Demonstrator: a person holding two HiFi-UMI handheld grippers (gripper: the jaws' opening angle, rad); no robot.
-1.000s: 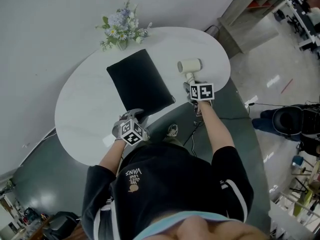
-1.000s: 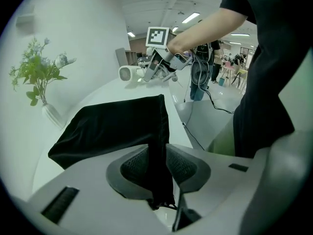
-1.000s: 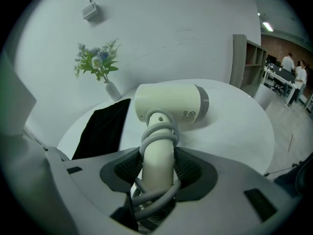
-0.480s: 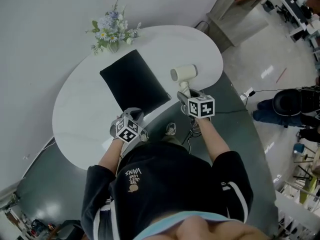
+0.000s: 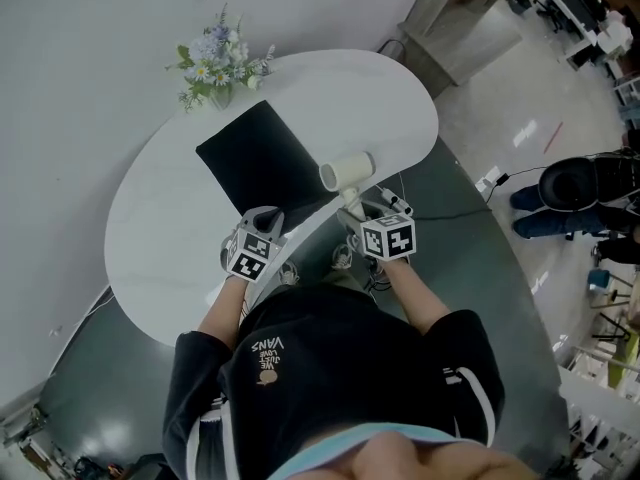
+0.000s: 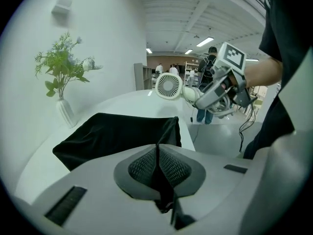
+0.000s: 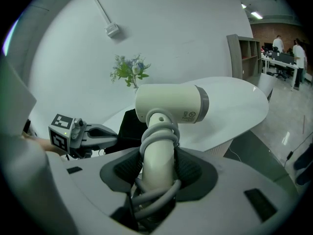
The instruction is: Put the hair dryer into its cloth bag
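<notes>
A black cloth bag (image 5: pixel 262 160) lies flat on the white oval table (image 5: pixel 150 218). My left gripper (image 5: pixel 264 226) has just been closing and is shut on the bag's near edge; in the left gripper view a fold of black cloth (image 6: pixel 159 153) is pinched between the pads, lifting that corner. The cream hair dryer (image 5: pixel 346 171) hangs above the table's near edge, beside the bag's right corner. My right gripper (image 5: pixel 362 213) is shut on its handle. In the right gripper view the handle (image 7: pixel 159 153), wound with its grey cord, stands between the pads, with the barrel (image 7: pixel 171 103) above.
A vase of flowers (image 5: pixel 215 60) stands at the table's far edge behind the bag. Cables lie on the grey floor under the table's near side. A shelf unit (image 5: pixel 470 18) and a seated person (image 5: pixel 575 196) are off to the right.
The right gripper carried the hair dryer left off its spot on the table, close to the bag's near right corner. The left gripper closed on the bag's edge and raised it slightly.
</notes>
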